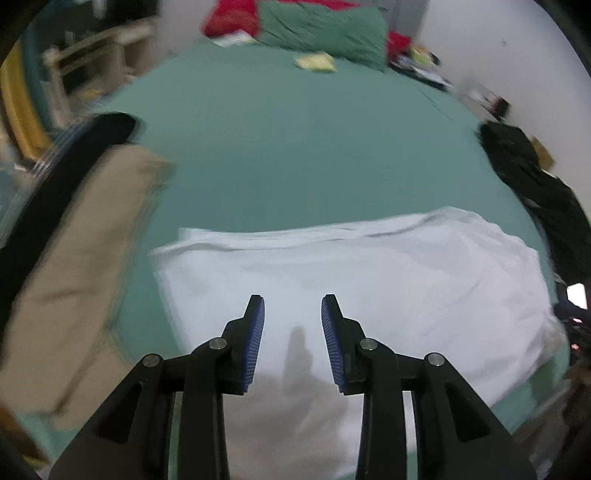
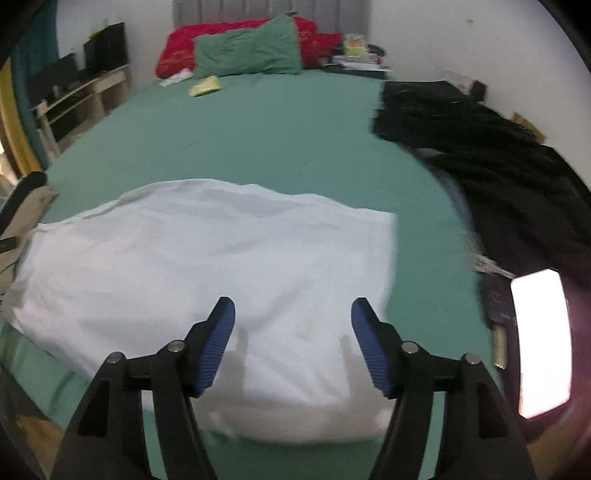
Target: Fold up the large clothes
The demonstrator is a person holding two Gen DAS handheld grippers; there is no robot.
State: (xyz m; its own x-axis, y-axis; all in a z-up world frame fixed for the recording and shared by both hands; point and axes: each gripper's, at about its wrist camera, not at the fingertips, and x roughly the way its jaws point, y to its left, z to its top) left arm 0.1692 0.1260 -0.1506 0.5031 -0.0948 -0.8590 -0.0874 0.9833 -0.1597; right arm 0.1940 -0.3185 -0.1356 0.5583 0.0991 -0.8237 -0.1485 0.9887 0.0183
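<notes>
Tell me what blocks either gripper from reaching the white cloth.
Nothing visible does. The left gripper and right gripper both hang open directly over the white cloth; only their shadows lie between.

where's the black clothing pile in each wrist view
Left wrist: the black clothing pile lies along the far right edge of the bed, right of the white folded cloth.
Right wrist: the black clothing pile fills the upper right, again right of the white folded cloth.
Shared landmark: the green pillow at the bed's head.
</notes>
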